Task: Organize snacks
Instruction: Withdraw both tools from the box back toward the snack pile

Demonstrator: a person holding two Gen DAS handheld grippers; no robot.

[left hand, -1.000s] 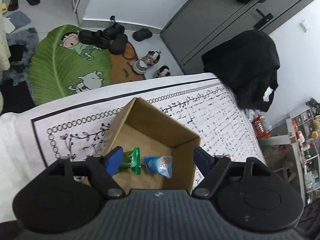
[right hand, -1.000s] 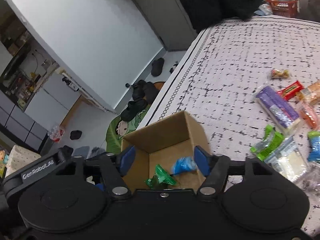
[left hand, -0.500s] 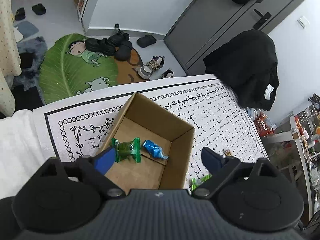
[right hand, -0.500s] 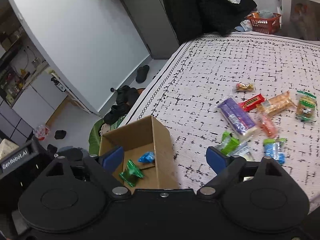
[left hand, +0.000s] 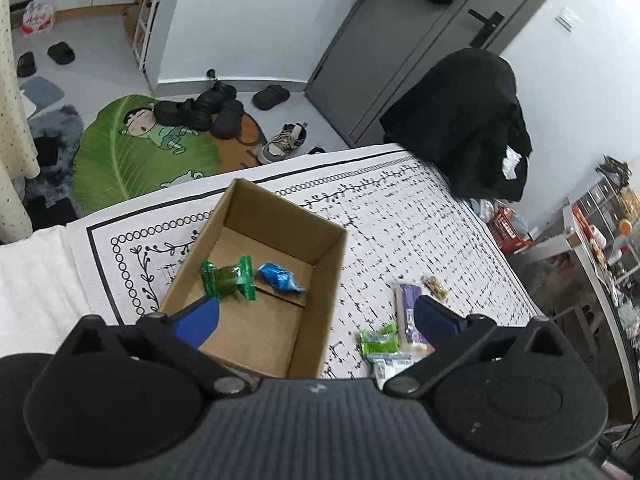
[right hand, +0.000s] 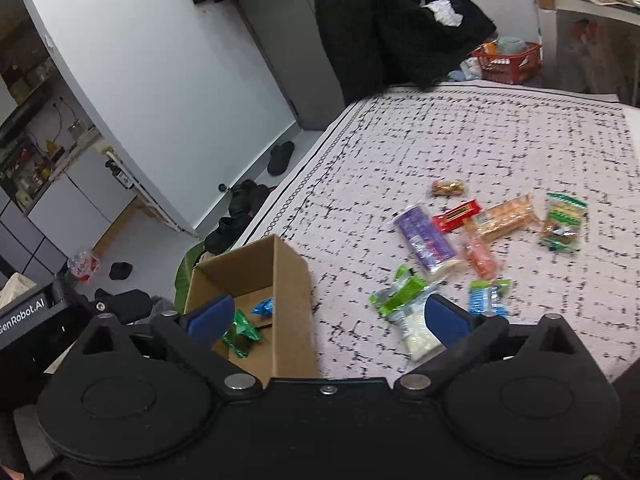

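**A:** so where's everything sitting?

**B:** patterned tablecloth (right hand: 460, 128) covers the table. Cardboard box (left hand: 280, 216) sits at its corner, with a green candy wrapper (left hand: 229, 278) and a blue wrapper (left hand: 280, 278) lying inside. The other snacks are loose on the cloth at about 3 o'clock from the box: purple pack (right hand: 424, 236), green packet (right hand: 398, 290), red bar (right hand: 456, 214).

**A:** and the grippers?

**B:** left gripper (left hand: 314, 314) and right gripper (right hand: 326, 314) have both just been opening; jaws spread wide, nothing between them.
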